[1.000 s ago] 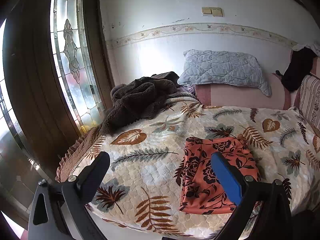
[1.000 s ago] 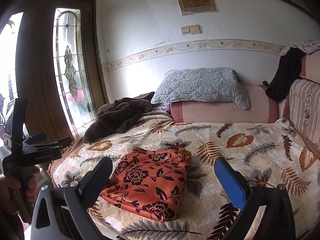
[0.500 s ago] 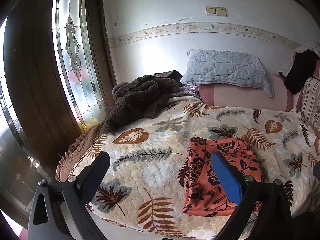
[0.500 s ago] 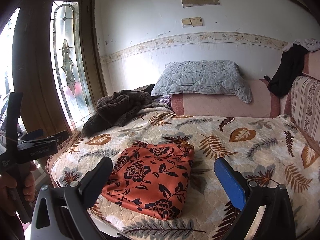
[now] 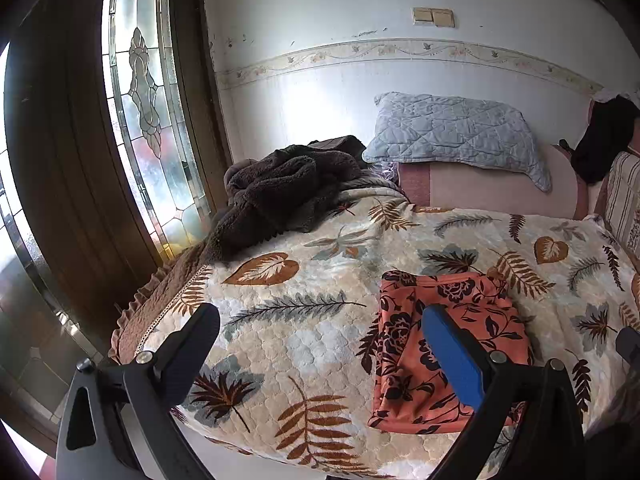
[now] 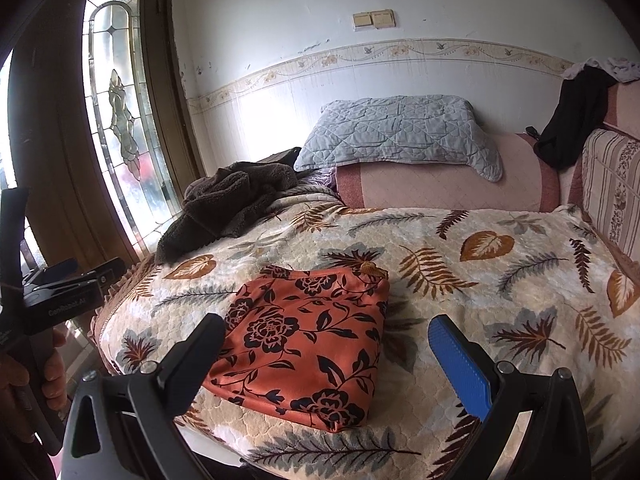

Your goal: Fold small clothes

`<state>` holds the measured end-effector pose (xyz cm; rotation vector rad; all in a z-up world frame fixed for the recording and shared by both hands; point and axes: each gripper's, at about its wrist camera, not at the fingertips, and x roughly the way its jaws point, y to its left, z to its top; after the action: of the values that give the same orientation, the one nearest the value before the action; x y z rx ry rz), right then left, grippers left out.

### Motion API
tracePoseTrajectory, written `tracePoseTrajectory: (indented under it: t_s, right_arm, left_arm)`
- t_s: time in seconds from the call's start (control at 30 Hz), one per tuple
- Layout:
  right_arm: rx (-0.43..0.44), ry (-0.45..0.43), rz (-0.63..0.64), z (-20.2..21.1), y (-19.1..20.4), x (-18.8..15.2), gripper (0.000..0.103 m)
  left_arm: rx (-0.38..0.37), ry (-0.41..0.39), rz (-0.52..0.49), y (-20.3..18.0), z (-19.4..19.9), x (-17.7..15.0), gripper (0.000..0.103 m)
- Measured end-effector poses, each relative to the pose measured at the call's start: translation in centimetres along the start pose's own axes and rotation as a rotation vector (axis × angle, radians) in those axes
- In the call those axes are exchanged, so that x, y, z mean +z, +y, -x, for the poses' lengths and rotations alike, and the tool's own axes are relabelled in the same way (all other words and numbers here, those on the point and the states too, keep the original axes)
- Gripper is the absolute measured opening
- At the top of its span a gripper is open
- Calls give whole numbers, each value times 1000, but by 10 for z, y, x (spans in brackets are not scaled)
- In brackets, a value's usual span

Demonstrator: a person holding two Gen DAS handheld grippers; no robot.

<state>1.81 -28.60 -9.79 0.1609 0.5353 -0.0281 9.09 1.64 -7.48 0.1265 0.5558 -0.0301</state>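
White lettering, only partly legible, marks the black left tongs (image 6: 60, 300) at the frame's left edge. Folded orange cloth with black flowers (image 6: 308, 340) lies flat at lower centre on the leaf-patterned quilted bed cover (image 6: 500, 280). Both left tongs (image 5: 320, 344) and right tongs (image 6: 326, 352) gape wide, empty.

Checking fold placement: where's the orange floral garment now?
The orange floral garment lies folded on the leaf-print bedspread near its front edge, untouched, centre-left in the right wrist view; right of centre in the left wrist view.

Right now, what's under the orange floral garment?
The folded orange floral garment lies flat on the leaf-print quilt, near its front edge. Only quilt shows around it; anything beneath the folds is covered.
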Motion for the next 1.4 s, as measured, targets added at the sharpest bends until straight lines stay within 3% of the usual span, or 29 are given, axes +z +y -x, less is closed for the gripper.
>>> tracePoseTrajectory:
  t_s: [1.4]
  right_arm:
    - [-16, 104, -22, -54, 0, 1, 103]
  left_arm:
    - [-23, 82, -19, -12, -57, 4, 101]
